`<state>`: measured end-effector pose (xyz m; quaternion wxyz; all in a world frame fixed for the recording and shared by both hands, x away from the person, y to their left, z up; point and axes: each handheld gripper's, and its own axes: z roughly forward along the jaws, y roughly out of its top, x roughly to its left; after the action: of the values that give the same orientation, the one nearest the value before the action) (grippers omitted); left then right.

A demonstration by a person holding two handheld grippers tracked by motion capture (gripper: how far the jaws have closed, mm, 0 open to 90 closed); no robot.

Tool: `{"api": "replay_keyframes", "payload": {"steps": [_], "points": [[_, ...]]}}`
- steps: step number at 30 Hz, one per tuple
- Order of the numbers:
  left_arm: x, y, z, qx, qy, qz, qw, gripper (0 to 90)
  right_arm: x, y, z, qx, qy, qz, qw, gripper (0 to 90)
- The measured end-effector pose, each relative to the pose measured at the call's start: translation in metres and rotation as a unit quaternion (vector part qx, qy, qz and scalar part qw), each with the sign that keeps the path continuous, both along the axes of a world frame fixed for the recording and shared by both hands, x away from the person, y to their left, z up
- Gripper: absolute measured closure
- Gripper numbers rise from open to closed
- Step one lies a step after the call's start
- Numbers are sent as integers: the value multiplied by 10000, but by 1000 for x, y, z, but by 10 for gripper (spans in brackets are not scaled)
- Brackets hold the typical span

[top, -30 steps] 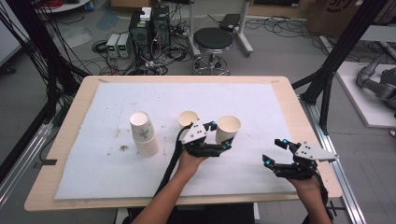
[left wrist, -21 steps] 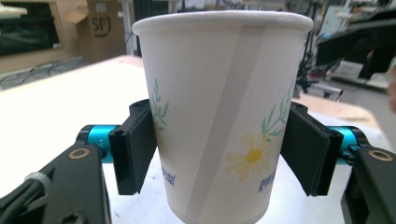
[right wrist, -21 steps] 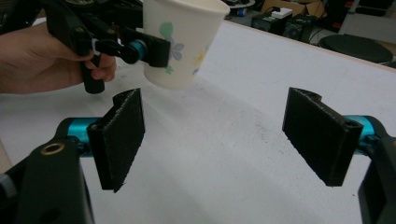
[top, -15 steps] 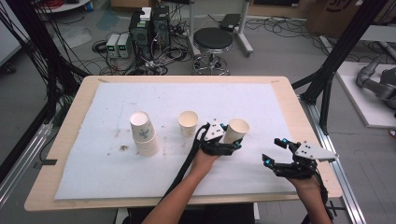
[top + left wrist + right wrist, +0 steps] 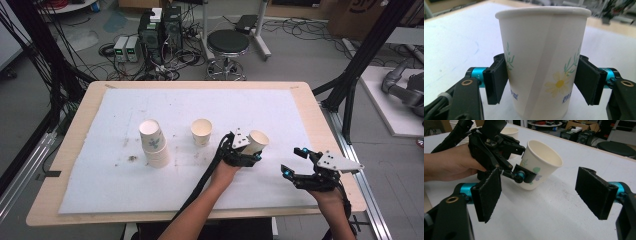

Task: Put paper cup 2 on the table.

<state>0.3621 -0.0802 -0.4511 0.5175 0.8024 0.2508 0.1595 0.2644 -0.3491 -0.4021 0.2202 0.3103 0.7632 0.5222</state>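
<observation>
Here, tilted paper cup clamped between left fingers; right fingers wide apart, empty.

Open mat behind cups

**Surroundings, off-task items**

Wooden table covered by a white mat; small dark specks on the mat near its left front. On the floor beyond the far edge: a black round stool, two dark computer towers, two small pale boxes, tangled cables. Cardboard box at far right. Black frame struts flank the table.
</observation>
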Motion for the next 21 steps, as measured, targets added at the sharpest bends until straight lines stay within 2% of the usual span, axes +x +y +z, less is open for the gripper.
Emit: {"api": "replay_keyframes", "payload": {"steps": [4,10,17,21], "points": [[-4,4,3,218,99,57,9997,320,0,0,1,33,3,9,10000,218],[-15,14,1,454,76,44,9989,323,0,2,1,10,-8,37,10000,218],[-16,18,-1,435,152,-10,9989,306,1,4,1,-5,-9,74,10000,218],[-17,22,0,275,179,-141,9994,189,1,5,0,2,28,83,10000,218]]}}
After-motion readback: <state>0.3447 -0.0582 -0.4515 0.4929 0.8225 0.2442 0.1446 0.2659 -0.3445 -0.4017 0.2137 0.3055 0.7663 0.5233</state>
